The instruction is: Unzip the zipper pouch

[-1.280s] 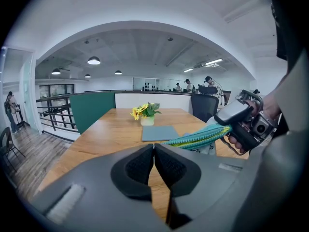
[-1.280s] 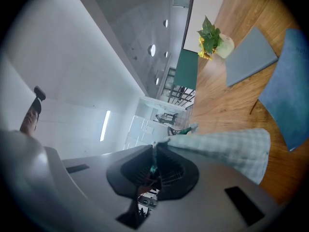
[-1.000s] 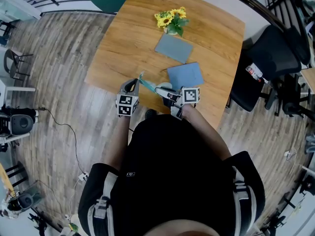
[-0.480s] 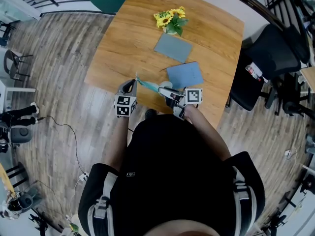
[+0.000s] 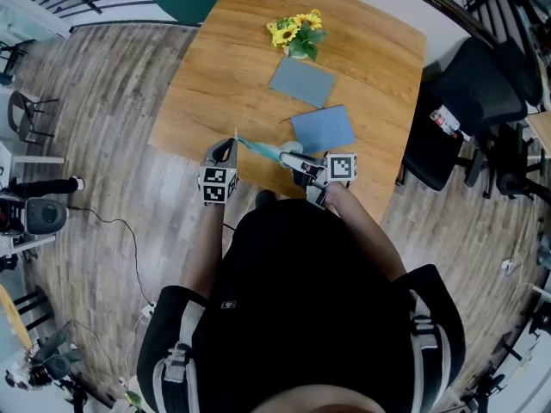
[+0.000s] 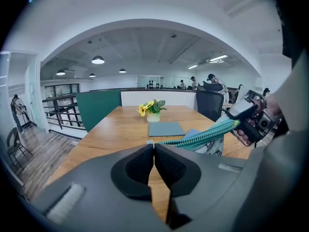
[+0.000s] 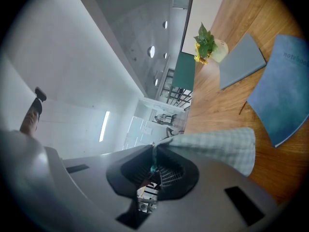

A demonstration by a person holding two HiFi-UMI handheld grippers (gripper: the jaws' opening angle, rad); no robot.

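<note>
The zipper pouch (image 5: 263, 151) hangs stretched above the table's near edge, between my two grippers. In the left gripper view its teal zipper band (image 6: 203, 137) runs from my jaws up to the right gripper (image 6: 251, 119). My left gripper (image 6: 153, 148) is shut on a small pale tab (image 6: 150, 142) at the zipper's end; in the head view it (image 5: 234, 143) is at the pouch's left end. My right gripper (image 7: 154, 153) is shut on the edge of the pouch's checked fabric (image 7: 217, 146), and in the head view it (image 5: 290, 158) is at the pouch's right end.
On the wooden table (image 5: 215, 76) lie a blue notebook (image 5: 323, 129) and a grey notebook (image 5: 301, 82), with a pot of yellow flowers (image 5: 295, 34) behind them. A black office chair (image 5: 469, 101) stands to the right of the table.
The two grippers have drawn a little further apart, the left one leftward and the right one rightward. The teal strip between them looks longer.
</note>
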